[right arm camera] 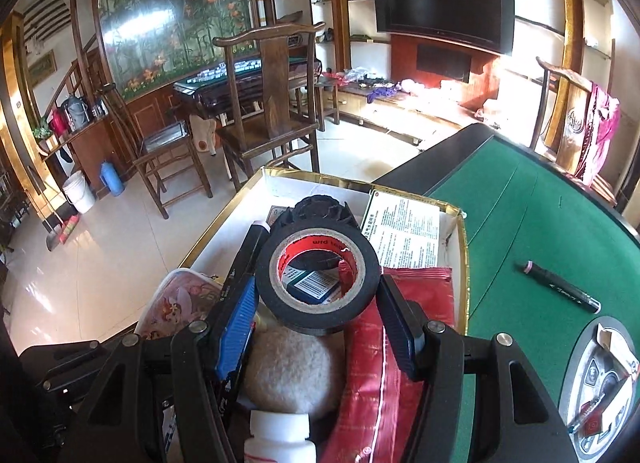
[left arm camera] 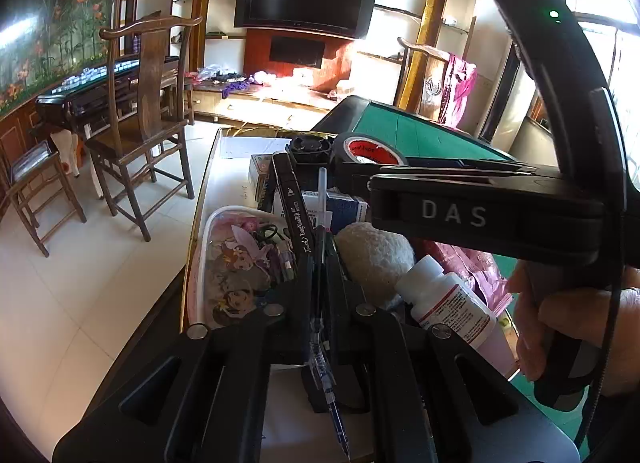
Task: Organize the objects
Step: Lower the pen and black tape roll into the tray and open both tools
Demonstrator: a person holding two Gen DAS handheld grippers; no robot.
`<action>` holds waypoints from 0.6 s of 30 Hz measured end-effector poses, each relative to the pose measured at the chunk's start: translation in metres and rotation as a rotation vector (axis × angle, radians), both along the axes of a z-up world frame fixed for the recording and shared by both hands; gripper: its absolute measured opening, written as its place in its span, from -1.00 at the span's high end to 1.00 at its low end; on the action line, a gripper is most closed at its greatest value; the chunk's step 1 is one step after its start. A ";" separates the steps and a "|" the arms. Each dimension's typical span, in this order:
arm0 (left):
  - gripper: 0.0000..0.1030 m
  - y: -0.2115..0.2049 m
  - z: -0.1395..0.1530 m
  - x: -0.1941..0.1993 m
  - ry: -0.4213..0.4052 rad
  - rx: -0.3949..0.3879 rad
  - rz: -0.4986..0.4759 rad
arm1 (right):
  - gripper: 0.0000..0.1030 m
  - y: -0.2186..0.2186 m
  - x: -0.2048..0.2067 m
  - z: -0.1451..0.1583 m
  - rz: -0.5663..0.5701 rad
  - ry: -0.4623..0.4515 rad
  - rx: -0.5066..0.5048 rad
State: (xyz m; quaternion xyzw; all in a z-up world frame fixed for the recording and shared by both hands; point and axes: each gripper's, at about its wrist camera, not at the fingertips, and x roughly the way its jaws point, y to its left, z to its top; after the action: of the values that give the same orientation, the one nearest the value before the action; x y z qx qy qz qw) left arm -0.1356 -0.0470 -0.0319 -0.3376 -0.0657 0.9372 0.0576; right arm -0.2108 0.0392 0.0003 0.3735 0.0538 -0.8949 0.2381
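My left gripper [left arm camera: 320, 259] is shut on a blue gel pen [left arm camera: 332, 403] that runs lengthwise between its fingers, above a gold-rimmed white box [left arm camera: 208, 183]. My right gripper [right arm camera: 316, 303] is shut on a black tape roll [right arm camera: 316, 283] with a red core, its pads against the roll's two sides, held over the same box [right arm camera: 224, 223]. In the left wrist view the tape roll [left arm camera: 368, 147] shows at the end of the right gripper, with a hand [left arm camera: 568, 323] on that gripper's handle.
The box holds a cartoon-printed pencil case [left arm camera: 236, 263], a black marker [left arm camera: 290, 203], a white fluffy ball [right arm camera: 292, 367], a white bottle [left arm camera: 448, 303], a red packet [right arm camera: 380, 375], a small black fan [right arm camera: 320, 209] and a leaflet [right arm camera: 404, 235]. Another black marker [right arm camera: 560, 287] lies on the green table [right arm camera: 540, 223]. A wooden chair [right arm camera: 272, 103] stands beyond.
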 end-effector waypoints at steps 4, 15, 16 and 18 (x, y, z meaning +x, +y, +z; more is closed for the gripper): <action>0.91 -0.002 0.001 -0.001 0.006 0.002 -0.002 | -0.19 0.003 -0.001 -0.005 -0.020 -0.018 -0.009; 0.16 0.005 0.017 0.013 0.071 0.023 -0.008 | -0.20 0.027 0.023 0.018 -0.021 0.067 -0.052; 0.11 0.005 0.020 0.015 0.077 0.024 -0.006 | -0.20 0.035 0.027 0.022 -0.032 0.082 -0.060; 0.10 0.006 0.025 0.021 0.094 0.025 -0.006 | -0.21 0.056 0.030 0.025 -0.068 0.093 -0.065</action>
State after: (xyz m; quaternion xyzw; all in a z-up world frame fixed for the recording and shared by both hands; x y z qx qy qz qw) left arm -0.1148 -0.0410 -0.0071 -0.2928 -0.0735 0.9509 0.0675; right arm -0.1808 0.0953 0.0253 0.3250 0.0228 -0.9202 0.2169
